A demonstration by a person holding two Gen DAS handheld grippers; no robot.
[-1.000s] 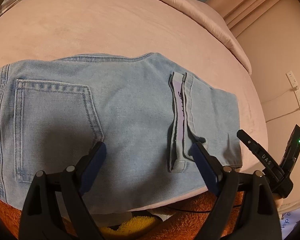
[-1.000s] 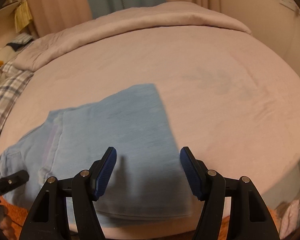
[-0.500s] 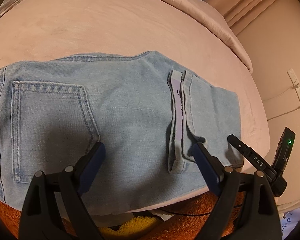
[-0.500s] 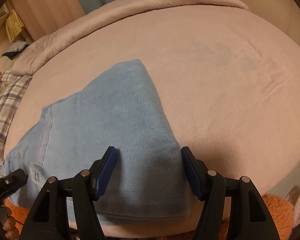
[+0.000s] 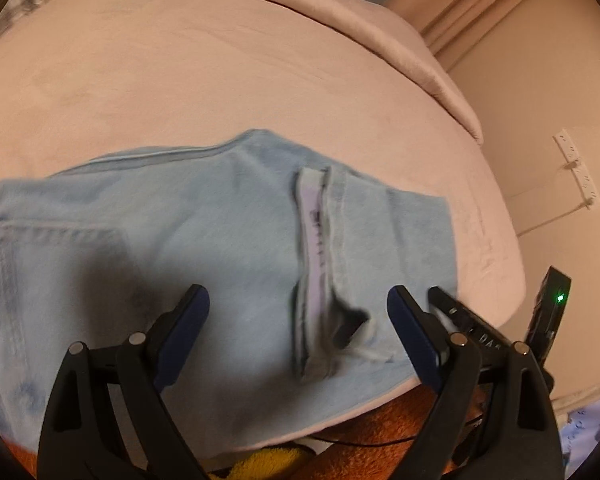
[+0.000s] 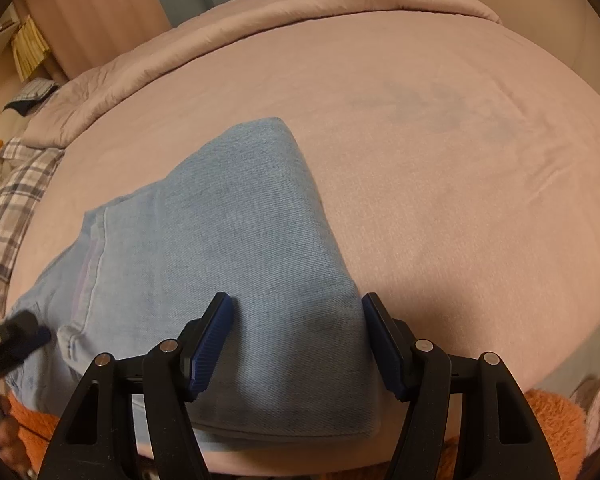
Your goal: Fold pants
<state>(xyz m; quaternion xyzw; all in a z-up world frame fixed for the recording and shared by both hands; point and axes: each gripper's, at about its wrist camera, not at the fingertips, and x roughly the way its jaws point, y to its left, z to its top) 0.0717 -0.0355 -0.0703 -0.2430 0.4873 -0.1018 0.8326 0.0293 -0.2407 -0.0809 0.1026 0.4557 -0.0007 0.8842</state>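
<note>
- The left wrist view is smeared by motion: the pants [image 5: 204, 216] lose their stitching, and the print on the purple strip [image 5: 314, 236] cannot be read
- The pants run off that view's left edge, so the back pocket [image 5: 56, 264] is cut
- Near the left tongs [image 5: 298, 336], a dark blurred patch hides the strip's lower end
- In the right wrist view the left tongs [image 6: 18, 334] are a blur at the left edge, their jaws unreadable
- The right tongs [image 6: 296, 344] cover part of the fold's near edge
</note>
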